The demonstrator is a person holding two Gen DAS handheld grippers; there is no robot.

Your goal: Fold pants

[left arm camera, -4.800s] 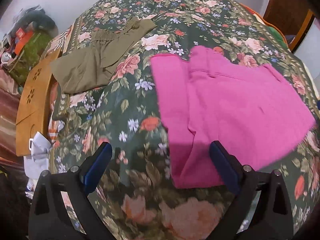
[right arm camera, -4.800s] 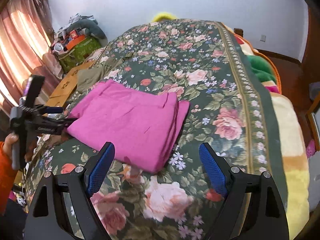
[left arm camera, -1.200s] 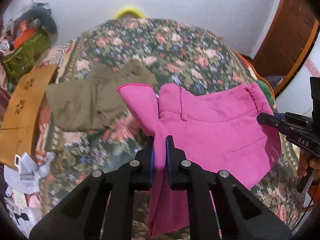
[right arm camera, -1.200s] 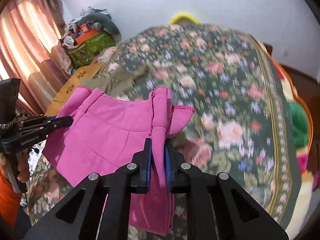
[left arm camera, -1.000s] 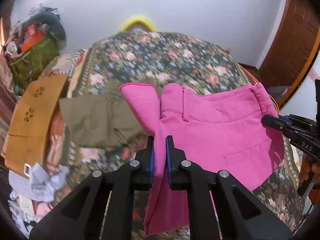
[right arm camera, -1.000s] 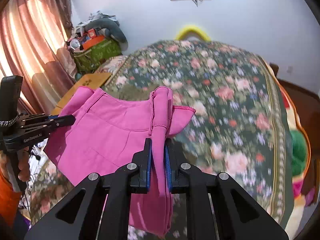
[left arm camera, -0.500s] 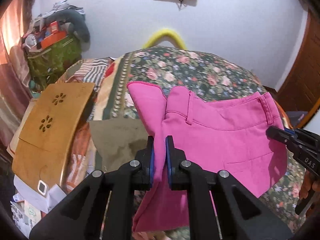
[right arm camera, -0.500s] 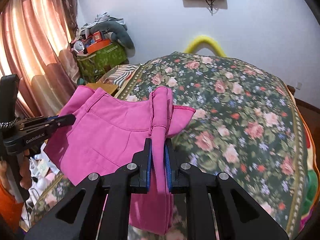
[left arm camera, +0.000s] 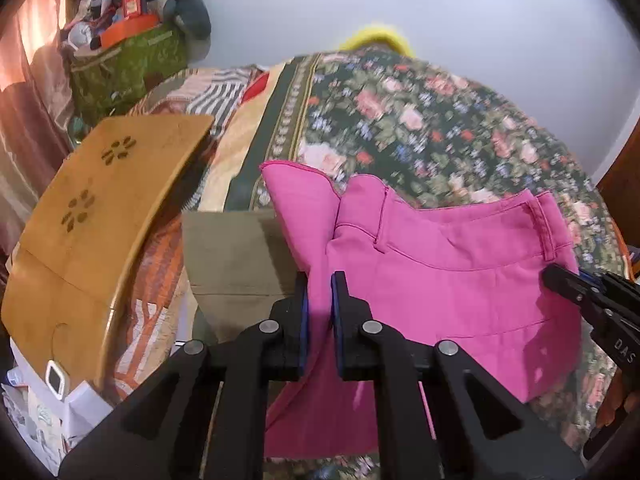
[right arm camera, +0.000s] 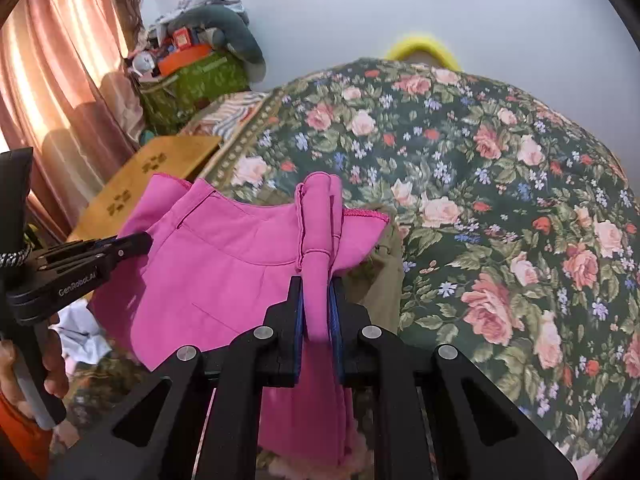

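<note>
Pink pants (left arm camera: 440, 280) hang lifted, left gripper (left arm camera: 319, 312) and right gripper (right arm camera: 316, 312) each clamped on a waistband end; next, I judge, lay them flat ahead.

The pants (left arm camera: 440, 280) are held above the bed (right arm camera: 500, 200), near its left edge, and are not laid flat on it. One end of the waistband is clamped in the left gripper (left arm camera: 319, 304), the other in the right gripper (right arm camera: 316, 304), with the garment stretched between them. A second garment (left arm camera: 236, 256) is located on the bed beneath the pants, at the left edge. A board (left arm camera: 92, 216) is positioned left of the bed. A bag (right arm camera: 192, 84) is placed behind the board, against the wall (right arm camera: 340, 12).
</note>
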